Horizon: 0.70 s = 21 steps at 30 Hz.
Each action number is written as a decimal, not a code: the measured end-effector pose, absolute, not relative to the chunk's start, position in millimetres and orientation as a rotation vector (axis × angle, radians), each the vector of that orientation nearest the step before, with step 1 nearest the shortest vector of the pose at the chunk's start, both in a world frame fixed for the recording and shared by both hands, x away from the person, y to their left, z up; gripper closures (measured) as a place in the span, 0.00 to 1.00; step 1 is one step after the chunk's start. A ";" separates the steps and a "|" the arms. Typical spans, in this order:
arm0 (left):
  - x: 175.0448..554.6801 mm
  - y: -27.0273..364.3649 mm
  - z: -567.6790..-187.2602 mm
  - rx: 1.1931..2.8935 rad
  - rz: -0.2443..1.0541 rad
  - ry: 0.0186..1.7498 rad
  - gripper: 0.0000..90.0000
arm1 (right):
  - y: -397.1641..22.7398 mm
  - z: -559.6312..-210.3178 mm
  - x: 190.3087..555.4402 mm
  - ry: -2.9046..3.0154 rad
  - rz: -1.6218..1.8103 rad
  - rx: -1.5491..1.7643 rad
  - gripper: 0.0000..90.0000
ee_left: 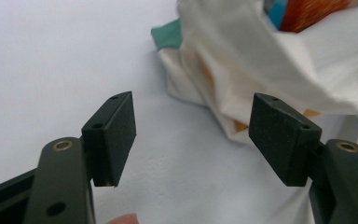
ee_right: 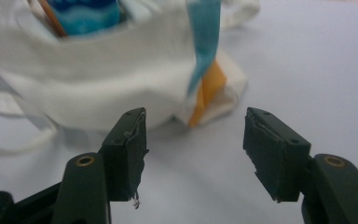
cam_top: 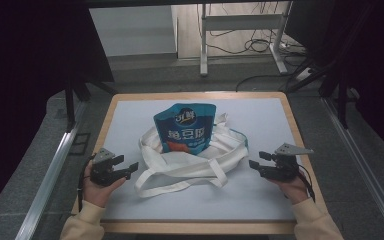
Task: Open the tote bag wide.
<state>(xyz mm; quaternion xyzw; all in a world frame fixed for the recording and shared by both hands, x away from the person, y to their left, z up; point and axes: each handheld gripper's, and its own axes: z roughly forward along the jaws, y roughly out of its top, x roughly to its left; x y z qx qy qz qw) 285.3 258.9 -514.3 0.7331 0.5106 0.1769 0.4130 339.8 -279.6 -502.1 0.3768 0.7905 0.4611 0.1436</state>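
Your left gripper [cam_top: 130, 170] and right gripper [cam_top: 257, 160] both rest on the white mat [cam_top: 260, 120] with jaws spread and empty, one on each side of the white tote bag [cam_top: 200, 160]. The blue snack pouch [cam_top: 186, 128] sits in its mouth — so I judge you are between steps. Next you probably must grasp the cloth; the loose handles [cam_top: 175, 181] lie in front and may tangle.

At frame centre, a blue snack pouch [cam_top: 186, 127] sits in a white tote bag [cam_top: 192, 162] on the white table [cam_top: 260, 200]. The left gripper [cam_top: 127, 167] and right gripper [cam_top: 257, 161] flank it, jaws apart.
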 end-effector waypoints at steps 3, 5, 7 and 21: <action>287.6 256.6 -517.4 1.866 0.452 1.281 0.35 | -278.8 -509.5 341.4 2.295 1.295 1.099 0.43; 288.0 255.8 -518.0 1.872 0.455 1.279 0.35 | -278.6 -510.6 341.6 2.295 1.292 1.103 0.43; 288.8 253.9 -519.5 1.890 0.458 1.271 0.35 | -278.8 -512.7 341.8 2.285 1.278 1.105 0.43; 289.0 252.9 -519.6 1.901 0.457 1.261 0.35 | -278.2 -510.4 338.8 2.260 1.269 1.076 0.43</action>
